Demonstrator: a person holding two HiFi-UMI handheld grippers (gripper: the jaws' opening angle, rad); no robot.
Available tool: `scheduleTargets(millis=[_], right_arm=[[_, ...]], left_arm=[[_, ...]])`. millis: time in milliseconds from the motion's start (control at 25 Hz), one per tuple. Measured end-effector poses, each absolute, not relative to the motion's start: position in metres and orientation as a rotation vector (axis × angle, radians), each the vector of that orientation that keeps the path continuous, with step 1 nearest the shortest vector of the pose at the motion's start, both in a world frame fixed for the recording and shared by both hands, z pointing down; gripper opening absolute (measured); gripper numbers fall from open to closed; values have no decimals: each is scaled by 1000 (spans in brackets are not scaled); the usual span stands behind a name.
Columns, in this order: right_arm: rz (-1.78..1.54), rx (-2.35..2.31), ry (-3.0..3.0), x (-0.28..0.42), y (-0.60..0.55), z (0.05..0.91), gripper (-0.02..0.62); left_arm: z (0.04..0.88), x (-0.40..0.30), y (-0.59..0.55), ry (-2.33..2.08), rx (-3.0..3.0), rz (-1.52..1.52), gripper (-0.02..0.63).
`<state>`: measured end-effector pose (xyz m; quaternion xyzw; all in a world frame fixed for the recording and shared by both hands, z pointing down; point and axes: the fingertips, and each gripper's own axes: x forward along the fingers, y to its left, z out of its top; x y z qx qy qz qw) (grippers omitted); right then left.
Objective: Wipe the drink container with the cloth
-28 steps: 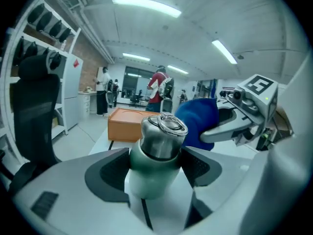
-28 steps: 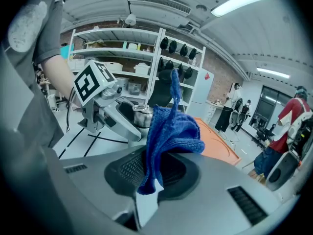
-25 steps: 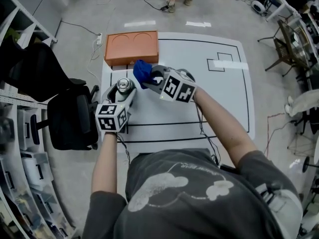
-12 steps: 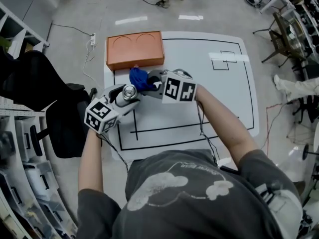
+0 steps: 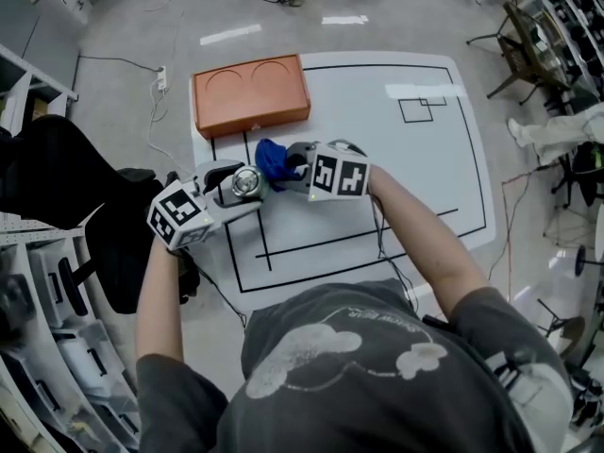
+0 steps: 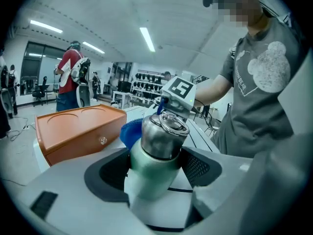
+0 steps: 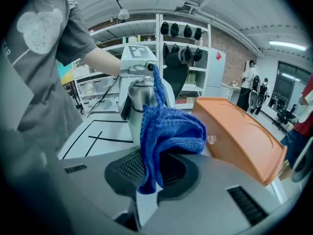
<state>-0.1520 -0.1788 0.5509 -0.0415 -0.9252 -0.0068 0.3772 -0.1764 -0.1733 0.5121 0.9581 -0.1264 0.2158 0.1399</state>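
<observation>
Head view. The left gripper [image 5: 236, 187] has its fingers closed round the body of the drink container [image 5: 247, 182], over the left part of the worktop [image 5: 406, 177], in front of the orange box [image 5: 250, 92]. The right gripper [image 5: 288, 163] brings the blue cloth [image 5: 271, 157] up beside the container's cap.

Left gripper view. Both padded fingers [image 6: 198, 166] press on the pale green body of the drink container [image 6: 154, 155], below its steel shoulder and ring cap. The cloth [image 6: 128, 131] shows just behind it. Whether the base rests on the worktop cannot be told.

Right gripper view. The fingers [image 7: 129, 170] pinch a fold of the cloth [image 7: 168, 129], which hangs bunched in front of the drink container [image 7: 134, 106].

Handling (judged). The container is rigid, smooth metal, likely slippery and moderately heavy; a hold low on the body leaves the shoulder and cap free. The cloth is soft and limp; a pinched fold should do.
</observation>
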Motion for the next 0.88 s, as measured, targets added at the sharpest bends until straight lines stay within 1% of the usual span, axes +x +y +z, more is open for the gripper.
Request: scheduleTargets(millis=[200,440,560,720,880], right_arm=[[4,-52,-2370,-151,-181,558,43],[-33,-29,-2371,-146,-181,555,43],[-57,-27,-2380,-144,-179,550,43],[-74,12,-2405,-139,-178,541,43],[-102,45,-2423,-130,-175,534,43]], left_arm=[[512,-177,-176,-405,2729,592,330],[515,-176,-174,-585,2665,605,330],[511,-183,-174,-744,2621,560,330],[499,-191,-168,-974,2518,412,330],[497,-195,-168,-1292,2338,291,333]])
